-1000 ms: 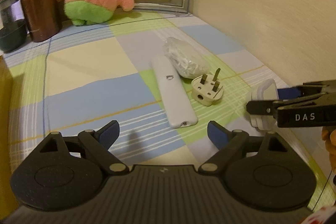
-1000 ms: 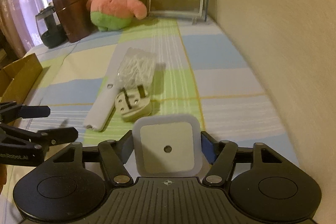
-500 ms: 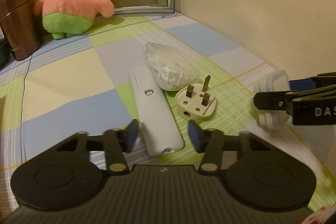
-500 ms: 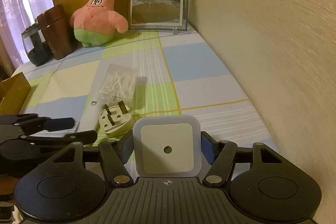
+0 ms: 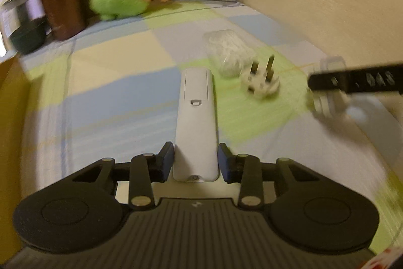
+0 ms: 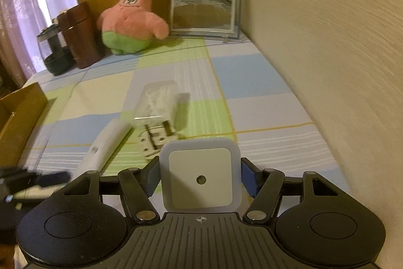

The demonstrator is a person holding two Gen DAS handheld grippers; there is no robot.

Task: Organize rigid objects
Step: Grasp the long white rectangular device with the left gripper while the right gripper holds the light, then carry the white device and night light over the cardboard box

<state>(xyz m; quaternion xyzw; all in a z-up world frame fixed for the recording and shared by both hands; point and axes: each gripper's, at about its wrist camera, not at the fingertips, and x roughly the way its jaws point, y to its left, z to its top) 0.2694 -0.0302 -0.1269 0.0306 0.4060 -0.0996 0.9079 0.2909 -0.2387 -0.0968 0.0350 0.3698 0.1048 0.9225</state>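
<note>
A long white remote (image 5: 196,117) lies on the checked cloth (image 5: 113,97), and my left gripper (image 5: 196,160) has its near end between the blue pads. The jaws are closing, and the pads touch both sides of the remote. Right of it lie a white three-pin plug (image 5: 262,82), prongs up, and a clear bag of white pieces (image 5: 226,52). My right gripper (image 6: 200,178) is shut on a square white night light (image 6: 200,193), held above the cloth at the right. The remote (image 6: 105,145) and plug (image 6: 156,140) also show in the right wrist view.
At the back stand a pink star plush (image 6: 131,19), a brown canister (image 6: 78,34), a dark jar (image 6: 53,52) and a framed picture (image 6: 204,6). A cardboard box (image 6: 17,112) lies at the left edge. A wall (image 6: 327,54) runs along the right.
My left gripper moved forward over the remote's near end and its jaws went from wide to closed on the sides. The right gripper keeps the night light, barely moved.
</note>
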